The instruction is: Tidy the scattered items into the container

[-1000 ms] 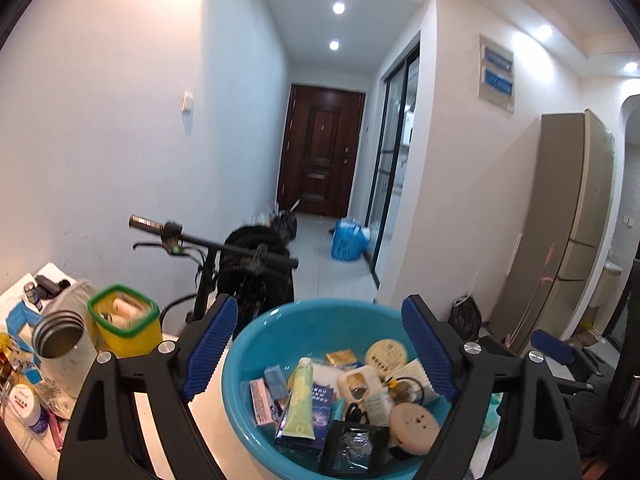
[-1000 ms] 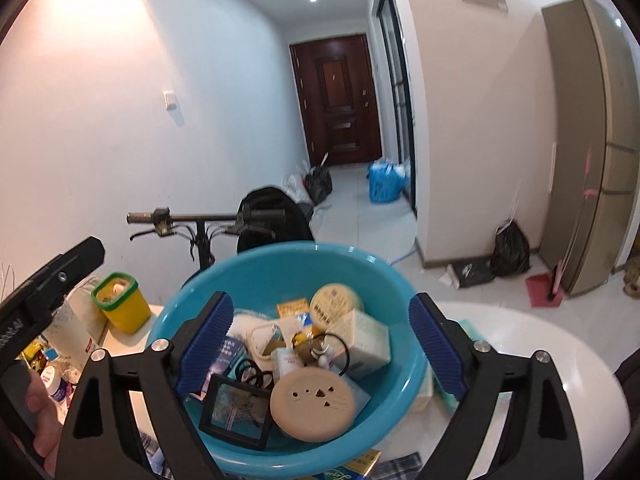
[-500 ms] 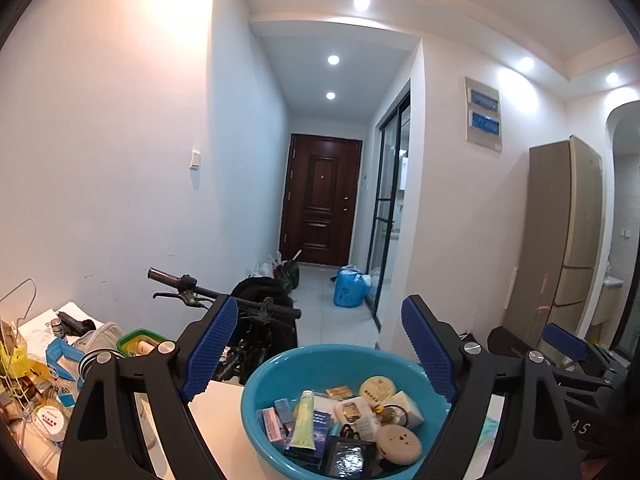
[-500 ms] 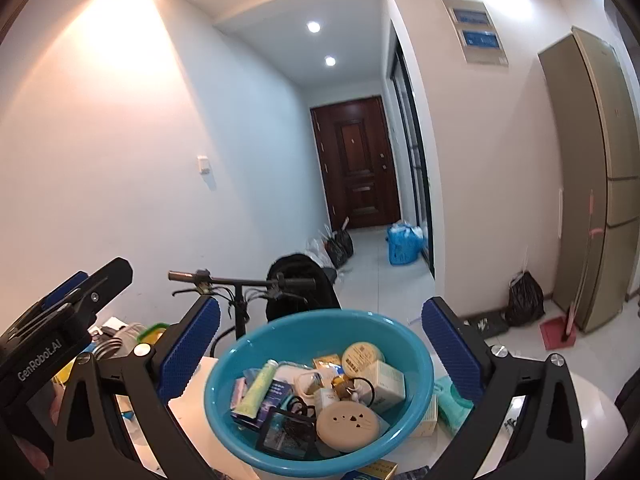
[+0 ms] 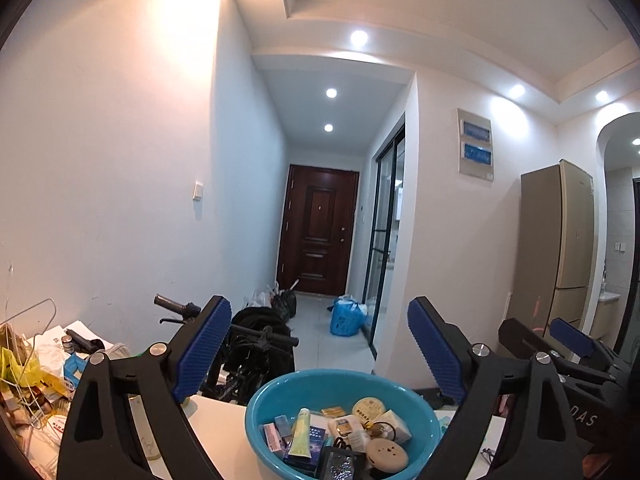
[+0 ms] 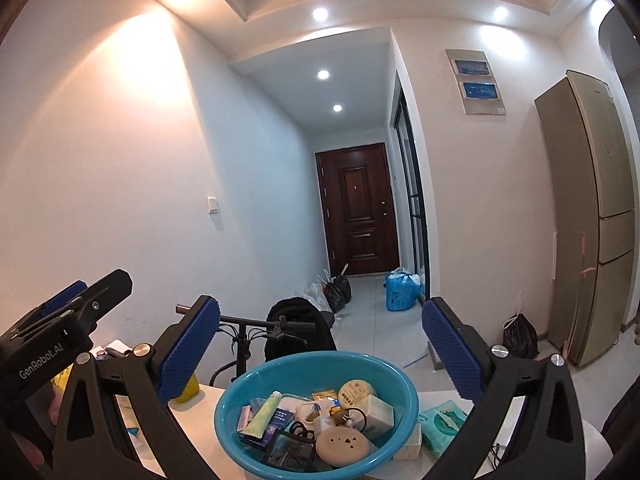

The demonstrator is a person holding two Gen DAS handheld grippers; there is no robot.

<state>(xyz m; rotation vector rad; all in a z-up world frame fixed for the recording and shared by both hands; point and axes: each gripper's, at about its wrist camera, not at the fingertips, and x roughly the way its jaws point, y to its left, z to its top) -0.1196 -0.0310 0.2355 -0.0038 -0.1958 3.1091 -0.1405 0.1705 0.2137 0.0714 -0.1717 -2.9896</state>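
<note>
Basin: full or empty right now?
Partly full. The basin holds a heap of small things: a tube, a round beige disc, a white box. Its rim stays above the pile.

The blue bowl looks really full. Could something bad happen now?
Maybe. The blue bowl is heaped, and the round beige disc sits on top near the front rim, so a bump might tip it out. A teal packet lies outside the bowl near the table's right side and could get forgotten or knocked off. Both the left gripper and the right gripper are open and empty.
</note>
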